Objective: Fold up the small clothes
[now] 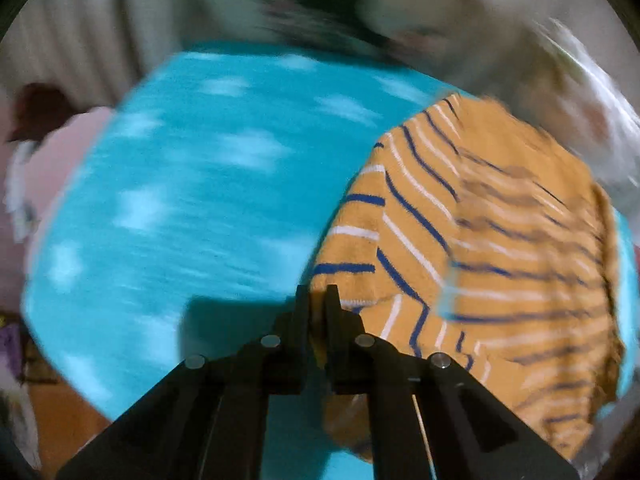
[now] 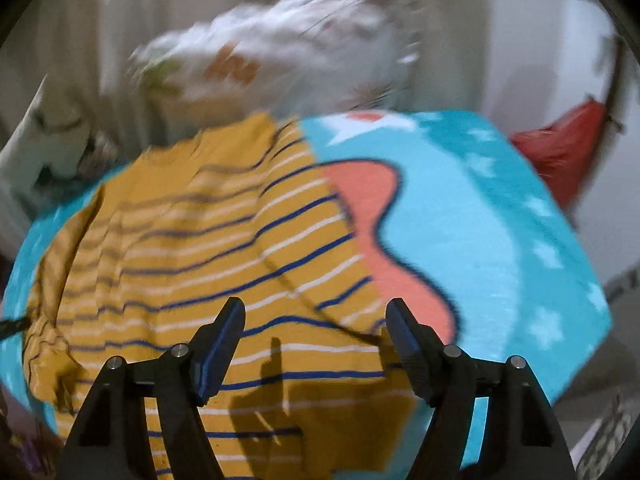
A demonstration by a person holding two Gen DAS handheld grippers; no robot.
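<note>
The left black two-finger gripper (image 1: 318, 300) reached forward low over the surface, its jaws drawn nearly together and pinching an edge of the small mustard-yellow knit garment with thin blue and white stripes (image 1: 480, 240). A strip of yellow cloth showed in the narrow slit between the fingers. The right black two-finger gripper (image 2: 316, 320) hovered above the same garment with its jaws spread wide, blue-lined pads facing each other, and nothing between them; whether its tips touched the cloth could not be told.

The striped garment (image 2: 200, 248) lay spread on a turquoise blanket printed with pale star shapes and a coral patch outlined in black (image 2: 460, 208). Its body looked mostly flat, with a diagonal crease across the stripes and a bunched, rumpled part at one side (both views were blurred). A heap of white cloth (image 2: 288, 44) sat beyond the blanket's far edge.
</note>
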